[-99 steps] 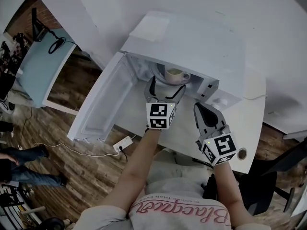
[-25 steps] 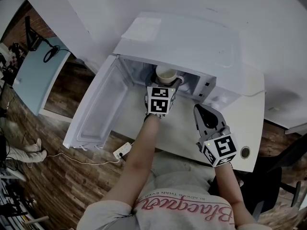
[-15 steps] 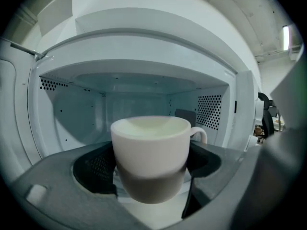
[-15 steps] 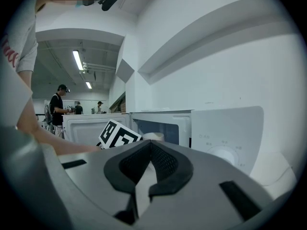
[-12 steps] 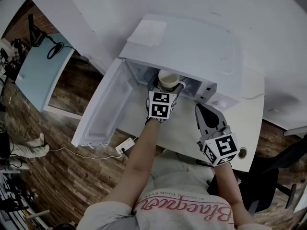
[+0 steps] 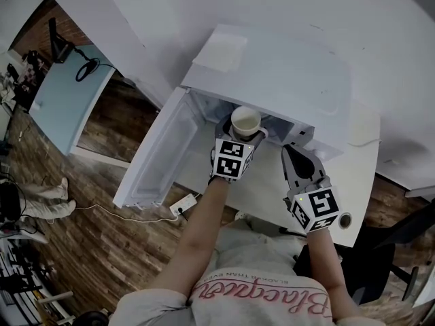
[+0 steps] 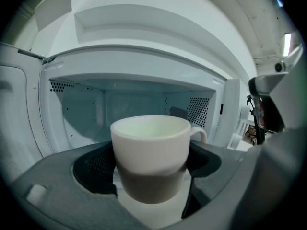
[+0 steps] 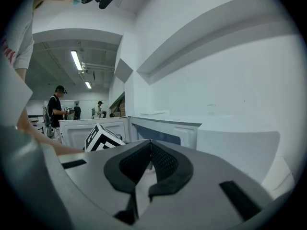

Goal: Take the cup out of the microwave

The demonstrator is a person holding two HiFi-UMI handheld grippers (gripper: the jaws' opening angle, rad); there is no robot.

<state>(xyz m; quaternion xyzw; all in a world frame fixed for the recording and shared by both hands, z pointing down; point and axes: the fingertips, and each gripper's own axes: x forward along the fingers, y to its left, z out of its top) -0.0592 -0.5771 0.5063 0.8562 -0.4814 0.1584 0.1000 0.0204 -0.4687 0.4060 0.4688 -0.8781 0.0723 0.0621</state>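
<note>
1. White cup [image 7: 151, 150]: we grip it between our left gripper's [image 6: 242, 132] jaws, at the open microwave's [image 6: 272, 73] mouth.
2. Our right gripper [image 8: 150, 145] hangs beside it over the table [image 6: 355, 175], jaws together.

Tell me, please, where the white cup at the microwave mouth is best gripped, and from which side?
Grip the cup across its round body, below the rim, coming from the open front of the microwave. Its walls are smooth and upright, and the handle sticks out to the rear right, clear of both jaws. The left gripper holds it just so.
</note>
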